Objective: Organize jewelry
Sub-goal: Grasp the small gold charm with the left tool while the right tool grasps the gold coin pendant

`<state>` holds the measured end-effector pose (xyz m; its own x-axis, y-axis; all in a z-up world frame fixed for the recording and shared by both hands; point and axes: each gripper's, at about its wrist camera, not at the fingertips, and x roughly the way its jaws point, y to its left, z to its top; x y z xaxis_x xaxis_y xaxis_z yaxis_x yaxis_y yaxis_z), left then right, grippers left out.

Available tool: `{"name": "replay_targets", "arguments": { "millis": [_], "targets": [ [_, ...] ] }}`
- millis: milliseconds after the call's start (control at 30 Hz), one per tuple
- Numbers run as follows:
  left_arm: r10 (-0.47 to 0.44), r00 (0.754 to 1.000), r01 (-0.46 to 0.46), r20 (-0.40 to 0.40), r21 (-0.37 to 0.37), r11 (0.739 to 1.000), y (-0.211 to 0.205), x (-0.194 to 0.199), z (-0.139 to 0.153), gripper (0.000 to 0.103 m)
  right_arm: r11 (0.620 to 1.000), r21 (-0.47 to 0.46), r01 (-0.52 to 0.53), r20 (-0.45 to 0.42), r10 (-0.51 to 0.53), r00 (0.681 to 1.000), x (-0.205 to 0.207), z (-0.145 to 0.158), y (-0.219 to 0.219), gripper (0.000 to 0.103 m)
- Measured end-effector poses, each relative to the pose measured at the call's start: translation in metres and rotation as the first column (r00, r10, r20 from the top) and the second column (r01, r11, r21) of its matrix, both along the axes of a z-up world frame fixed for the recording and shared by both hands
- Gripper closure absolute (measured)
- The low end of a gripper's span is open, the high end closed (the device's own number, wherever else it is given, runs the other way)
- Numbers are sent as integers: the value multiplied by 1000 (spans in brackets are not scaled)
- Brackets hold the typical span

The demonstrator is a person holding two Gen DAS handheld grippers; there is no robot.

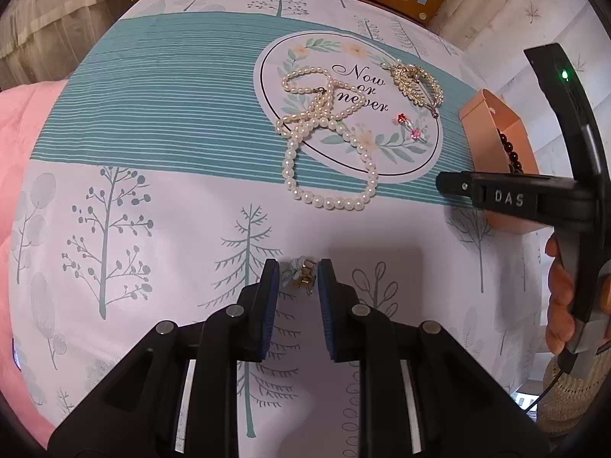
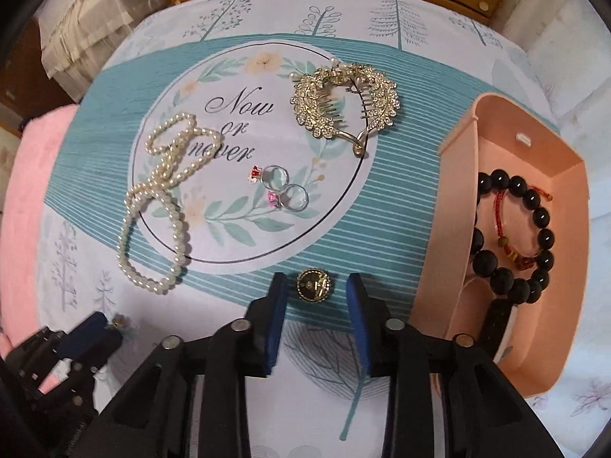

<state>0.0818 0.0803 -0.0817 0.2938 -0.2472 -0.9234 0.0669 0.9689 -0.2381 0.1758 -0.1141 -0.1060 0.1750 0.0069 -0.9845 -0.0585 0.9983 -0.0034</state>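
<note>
The left gripper (image 1: 298, 280) has its blue pads pressed on either side of a small pale-blue flower earring (image 1: 299, 273) with gold parts, grasping it just above the patterned bedspread (image 1: 152, 133) near the bed's near edge. The right gripper (image 2: 317, 305) is released, its jaws spread wide with a round gold brooch (image 2: 314, 286) lying on the bedspread between the fingertips, touching neither. Toward the middle of the bed, on the printed round panel, lie a tangled pearl necklace (image 2: 160, 206), two rings (image 2: 286, 187) with red and pink stones side by side, and a gold leaf-shaped hair comb (image 2: 343, 103) toward the far edge. At the bed's right edge stands a peach box (image 2: 454, 198) holding a black bead bracelet (image 2: 534, 229) and a thin red bracelet (image 2: 500, 217).
</note>
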Motion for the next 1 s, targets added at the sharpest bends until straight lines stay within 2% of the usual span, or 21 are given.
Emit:
{"name": "replay_targets", "arguments": {
  "millis": [133, 367, 500, 767, 1000],
  "targets": [
    [4, 1000, -4, -5, -6, 1000, 1, 1, 1, 85, 1000, -22, -9, -1, 9, 1000, 2, 0, 3, 83],
    [4, 1000, -4, -14, -8, 1000, 1, 0, 2, 85, 1000, 22, 0, 4, 0, 1000, 4, 5, 0, 84],
    [-11, 1000, 11, -18, -1, 1000, -4, 0, 3, 85, 998, 55, -7, 19, 5, 1000, -11, 13, -6, 84],
    [-41, 998, 44, -45, 54, 998, -16, 7, -5, 84, 994, 107, -31, 44, 26, 999, -30, 37, -8, 84],
    [-25, 999, 28, -39, 75, 997, -17, 10, -7, 84, 989, 142, -37, 70, 28, 997, -48, 49, -11, 84]
  ]
}}
